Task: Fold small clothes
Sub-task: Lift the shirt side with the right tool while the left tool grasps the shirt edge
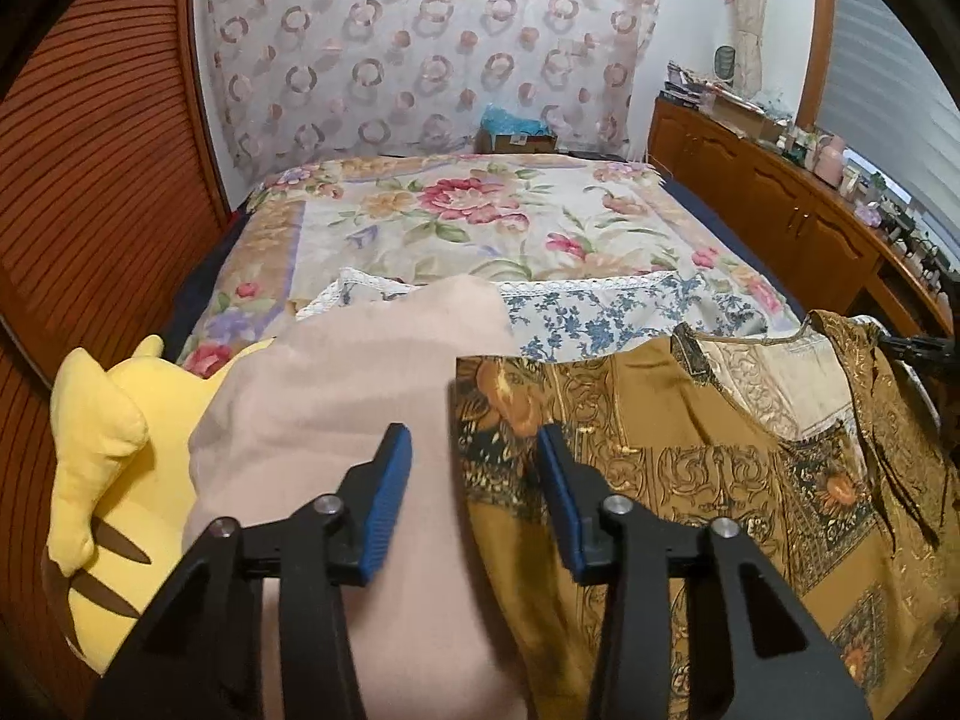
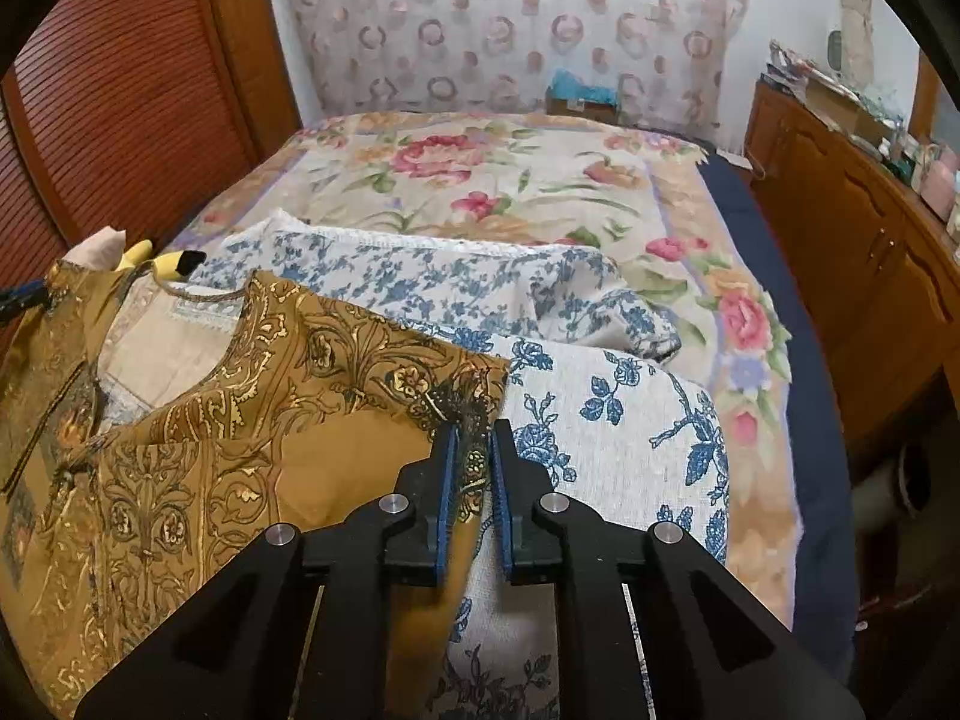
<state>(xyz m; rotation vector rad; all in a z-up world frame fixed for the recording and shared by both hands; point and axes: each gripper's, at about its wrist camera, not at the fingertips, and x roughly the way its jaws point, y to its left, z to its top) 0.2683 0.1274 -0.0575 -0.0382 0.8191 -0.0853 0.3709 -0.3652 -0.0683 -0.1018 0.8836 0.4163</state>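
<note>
Right gripper (image 2: 474, 450): jaws nearly together, pinching the right shoulder edge of the mustard patterned garment (image 2: 198, 468).
Left gripper (image 1: 474, 450): jaws parted over the garment's left edge (image 1: 660, 480), no grip visible.
Handling: probably thin, light, limp and slippery; best held at the shoulder edges.
Beside: pink cloth (image 1: 336, 396), yellow plush toy (image 1: 102, 456).
Beyond: blue-flowered pillows (image 2: 468, 282), then open floral bedspread (image 2: 540, 174), room to lay it flat.

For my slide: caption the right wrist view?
Right tongs pinch the gold-patterned garment's edge over a blue-floral cloth.
</note>
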